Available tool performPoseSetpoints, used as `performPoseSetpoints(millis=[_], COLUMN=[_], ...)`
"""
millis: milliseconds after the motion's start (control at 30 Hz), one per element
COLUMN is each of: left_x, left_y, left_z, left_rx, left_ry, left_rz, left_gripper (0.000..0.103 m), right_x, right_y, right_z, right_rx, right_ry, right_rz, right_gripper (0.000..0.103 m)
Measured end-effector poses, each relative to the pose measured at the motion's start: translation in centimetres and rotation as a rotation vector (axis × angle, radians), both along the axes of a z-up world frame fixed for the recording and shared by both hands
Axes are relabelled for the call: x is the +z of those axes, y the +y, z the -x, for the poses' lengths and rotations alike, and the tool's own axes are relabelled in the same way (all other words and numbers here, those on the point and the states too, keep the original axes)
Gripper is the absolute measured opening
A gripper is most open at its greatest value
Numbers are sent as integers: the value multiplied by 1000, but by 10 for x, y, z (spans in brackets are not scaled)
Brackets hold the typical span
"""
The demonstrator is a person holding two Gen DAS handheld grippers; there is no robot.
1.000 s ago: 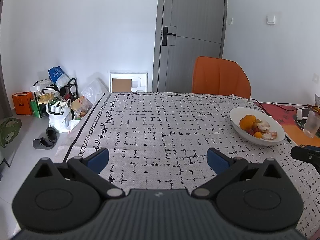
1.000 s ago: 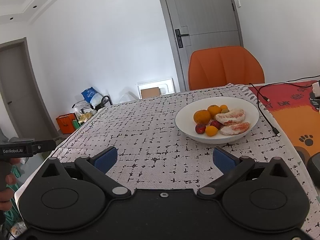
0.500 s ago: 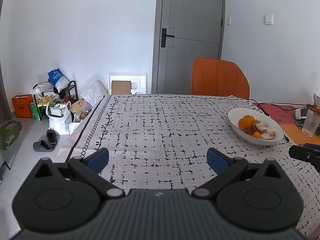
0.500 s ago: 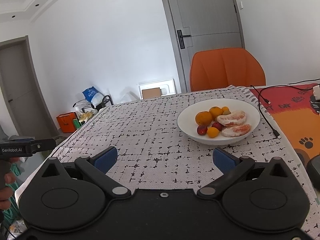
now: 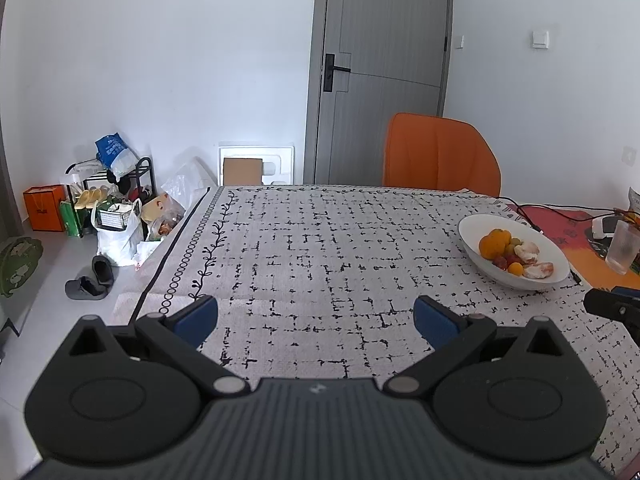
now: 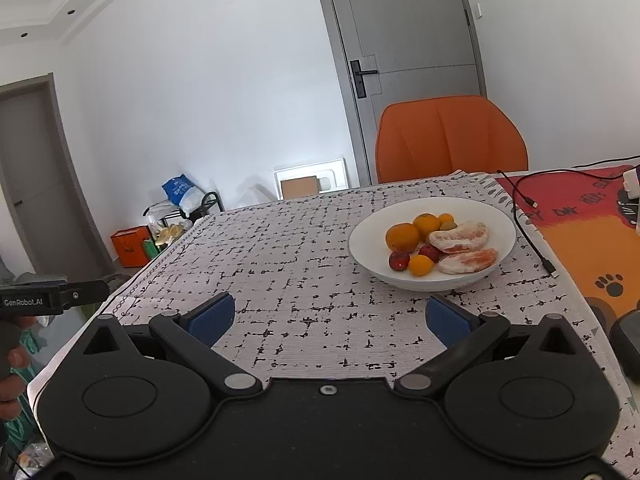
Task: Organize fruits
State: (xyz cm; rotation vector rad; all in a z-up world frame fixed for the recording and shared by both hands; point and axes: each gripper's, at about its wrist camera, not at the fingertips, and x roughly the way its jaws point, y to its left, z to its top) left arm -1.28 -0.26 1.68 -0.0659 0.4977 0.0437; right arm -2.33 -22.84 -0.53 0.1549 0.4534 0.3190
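Both our left gripper (image 5: 316, 314) and right gripper (image 6: 327, 314) gape empty; the fruit bowl (image 6: 432, 246) sits beyond the right gripper.

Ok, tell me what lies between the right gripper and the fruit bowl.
Only bare patterned tablecloth lies between the open right gripper and the white bowl; the right wrist view shows this.

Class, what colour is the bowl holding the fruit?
White; the bowl shows best in the right wrist view.
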Motion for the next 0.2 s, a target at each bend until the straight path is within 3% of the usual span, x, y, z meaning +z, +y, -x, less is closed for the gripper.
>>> performPoseSetpoints(millis=[200], left_x=[-2], left_y=[-4], left_z=[0], left_rx=[-11], left_ry=[-3], left_rz=[-11], left_gripper=[103], right_x=[0], right_y=[0], right_z=[1], right_rx=[0], right_ry=[-1], right_rz=[2], right_gripper=[103])
